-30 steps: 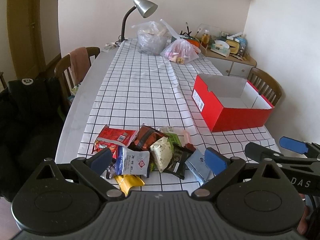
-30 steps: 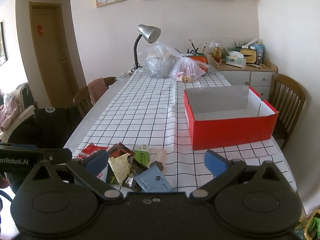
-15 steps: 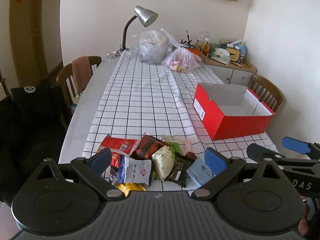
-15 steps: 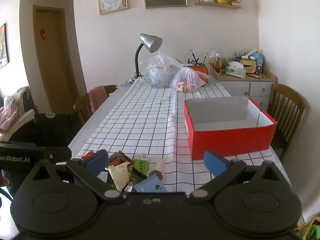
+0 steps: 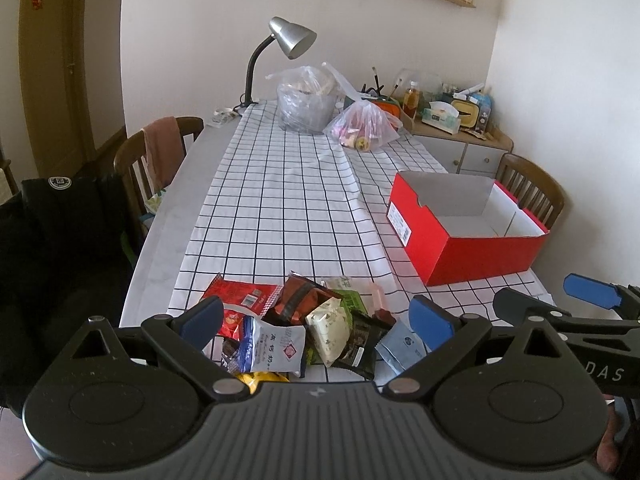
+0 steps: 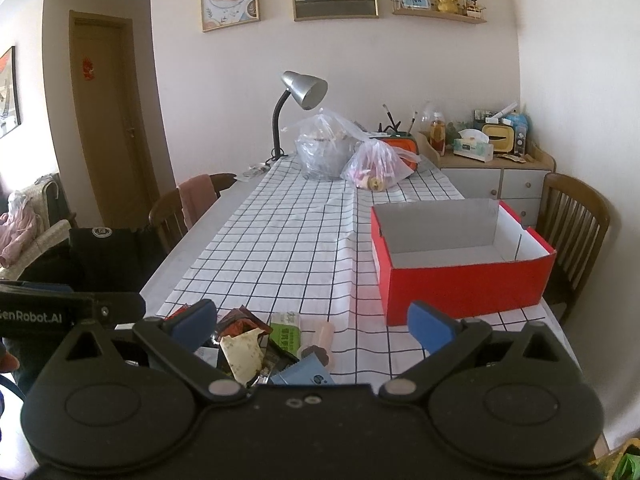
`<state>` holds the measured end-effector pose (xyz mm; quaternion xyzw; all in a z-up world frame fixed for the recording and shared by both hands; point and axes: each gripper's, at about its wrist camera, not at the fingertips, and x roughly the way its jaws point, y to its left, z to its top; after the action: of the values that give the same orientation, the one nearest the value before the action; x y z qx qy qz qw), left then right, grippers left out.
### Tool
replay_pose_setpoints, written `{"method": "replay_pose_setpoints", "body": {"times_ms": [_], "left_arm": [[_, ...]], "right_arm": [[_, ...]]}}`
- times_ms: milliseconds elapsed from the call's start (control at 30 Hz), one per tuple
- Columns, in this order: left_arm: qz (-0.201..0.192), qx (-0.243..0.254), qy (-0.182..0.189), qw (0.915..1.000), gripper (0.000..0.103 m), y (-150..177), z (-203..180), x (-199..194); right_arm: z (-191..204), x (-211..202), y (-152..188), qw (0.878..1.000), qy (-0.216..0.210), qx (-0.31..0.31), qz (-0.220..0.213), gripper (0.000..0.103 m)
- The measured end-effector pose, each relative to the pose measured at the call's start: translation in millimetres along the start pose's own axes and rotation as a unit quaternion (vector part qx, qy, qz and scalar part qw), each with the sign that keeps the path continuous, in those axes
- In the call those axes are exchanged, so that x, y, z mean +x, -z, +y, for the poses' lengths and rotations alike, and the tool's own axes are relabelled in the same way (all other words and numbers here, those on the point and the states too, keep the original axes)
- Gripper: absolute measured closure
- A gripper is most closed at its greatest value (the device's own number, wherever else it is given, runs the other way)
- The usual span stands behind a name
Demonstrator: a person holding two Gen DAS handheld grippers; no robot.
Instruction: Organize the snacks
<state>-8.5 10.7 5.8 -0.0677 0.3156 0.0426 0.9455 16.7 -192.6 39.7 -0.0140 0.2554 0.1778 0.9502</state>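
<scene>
A heap of snack packets (image 5: 304,320) lies at the near edge of the checked tablecloth: a red bag (image 5: 240,294), a white and blue pouch (image 5: 276,346), a cream packet (image 5: 330,328), a grey-blue sachet (image 5: 402,346). The same snack heap (image 6: 260,344) shows in the right wrist view. An open red box (image 5: 472,248), empty inside, stands to the right, and the red box (image 6: 464,284) is also ahead of the right gripper. My left gripper (image 5: 316,316) hangs open just above the heap. My right gripper (image 6: 310,320) is open too, holding nothing.
At the table's far end stand a desk lamp (image 5: 288,40) and two plastic bags (image 5: 316,108). Wooden chairs (image 5: 160,152) sit along the left, one (image 6: 572,220) at the right. A cabinet with clutter (image 6: 492,164) is in the corner. A black bag (image 5: 60,216) rests at left.
Both grippers have risen and tilted up, so the heap and box sit lower in both views and more wall shows. Nothing on the table moved.
</scene>
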Motion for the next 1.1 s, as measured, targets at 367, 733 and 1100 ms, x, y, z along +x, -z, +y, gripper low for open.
{"method": "replay_pose_setpoints", "body": {"times_ms": [367,733,1100], "left_arm": [[0.005,-0.004,0.001,1.0,0.003,-1.8,3.7,5.7],[0.04,-0.037,-0.02,0.9983,0.003,0.8,25.2,28.6],[0.117,-0.088,-0.059,0.9874,0.004,25.5,68.4,68.8]], "right_arm": [[6.0,6.8,-2.1,1.0,-0.008,-0.02,0.005,0.001],[4.6,38.9,2.8,0.998,-0.022,-0.03,0.042,0.001],[-2.5,94.1,30.1,0.989,-0.053,-0.071,0.116,0.006]]}}
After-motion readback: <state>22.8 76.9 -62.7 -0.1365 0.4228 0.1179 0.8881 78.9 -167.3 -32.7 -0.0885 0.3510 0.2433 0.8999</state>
